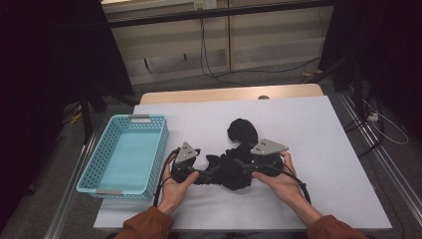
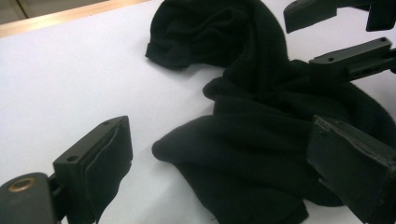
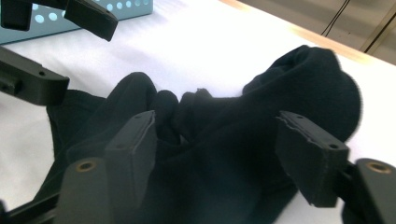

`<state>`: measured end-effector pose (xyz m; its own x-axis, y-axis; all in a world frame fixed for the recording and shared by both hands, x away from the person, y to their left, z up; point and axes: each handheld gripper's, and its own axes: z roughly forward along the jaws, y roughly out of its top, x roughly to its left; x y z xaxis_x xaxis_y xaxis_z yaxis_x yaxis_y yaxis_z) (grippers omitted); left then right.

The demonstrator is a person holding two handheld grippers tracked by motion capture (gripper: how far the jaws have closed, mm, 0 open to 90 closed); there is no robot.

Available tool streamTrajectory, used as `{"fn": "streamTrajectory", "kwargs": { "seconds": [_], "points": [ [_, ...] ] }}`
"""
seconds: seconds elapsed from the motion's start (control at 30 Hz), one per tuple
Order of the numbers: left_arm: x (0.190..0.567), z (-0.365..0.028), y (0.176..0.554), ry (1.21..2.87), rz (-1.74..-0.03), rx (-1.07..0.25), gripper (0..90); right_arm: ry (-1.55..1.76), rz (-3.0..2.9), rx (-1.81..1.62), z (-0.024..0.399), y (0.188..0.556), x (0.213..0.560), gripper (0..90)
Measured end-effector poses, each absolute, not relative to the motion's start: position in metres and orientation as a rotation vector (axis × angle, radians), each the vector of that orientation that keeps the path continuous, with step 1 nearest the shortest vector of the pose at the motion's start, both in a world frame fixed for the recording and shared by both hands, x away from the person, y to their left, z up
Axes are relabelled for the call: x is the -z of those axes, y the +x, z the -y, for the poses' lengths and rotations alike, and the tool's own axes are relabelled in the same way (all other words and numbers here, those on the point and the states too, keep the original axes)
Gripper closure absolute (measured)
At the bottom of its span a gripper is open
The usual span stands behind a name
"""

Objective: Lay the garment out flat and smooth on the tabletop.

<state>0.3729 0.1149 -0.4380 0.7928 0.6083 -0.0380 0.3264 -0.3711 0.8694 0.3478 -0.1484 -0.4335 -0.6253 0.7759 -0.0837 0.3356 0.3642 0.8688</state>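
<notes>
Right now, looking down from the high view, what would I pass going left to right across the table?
Light blue perforated basket → left gripper → black cloth → right gripper → bare white tabletop.

High view overhead; gripper views close, sharing black cloth.

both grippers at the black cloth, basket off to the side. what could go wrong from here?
1. The black cloth is bunched in thick folds; the right gripper, jaws apart around a fold, may pinch one layer and let the rest sag.
2. The left gripper is open over the cloth's edge and could slide off.
3. A trailing end could snag the blue basket rim.
</notes>
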Motion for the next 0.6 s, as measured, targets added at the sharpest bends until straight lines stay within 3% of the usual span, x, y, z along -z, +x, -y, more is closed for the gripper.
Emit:
{"fn": "streamTrajectory", "kwargs": {
  "seconds": [0.33, 0.37, 0.4, 0.53, 0.6],
  "points": [
    [0.439, -0.101, 0.379, 2.004, -0.676, -0.358, 7.4, 0.959, -2.247, -1.115, 0.143, 0.353, 0.449, 51.9],
    [0.439, -0.099, 0.38, 2.001, -0.682, -0.349, 7.3, 0.942, -2.25, -1.103, 0.142, 0.353, 0.449, 61.8],
    [0.439, -0.098, 0.381, 1.992, -0.696, -0.346, 7.3, 0.942, -2.25, -1.103, 0.142, 0.353, 0.449, 61.8],
    [0.438, -0.093, 0.385, 2.014, -0.707, -0.361, 6.0, 0.938, -2.239, -1.125, 0.145, 0.35, 0.444, 82.2],
    [0.436, -0.09, 0.388, 2.025, -0.706, -0.358, 5.9, 0.92, -2.229, -1.144, 0.147, 0.349, 0.44, 86.6]
  ]
}}
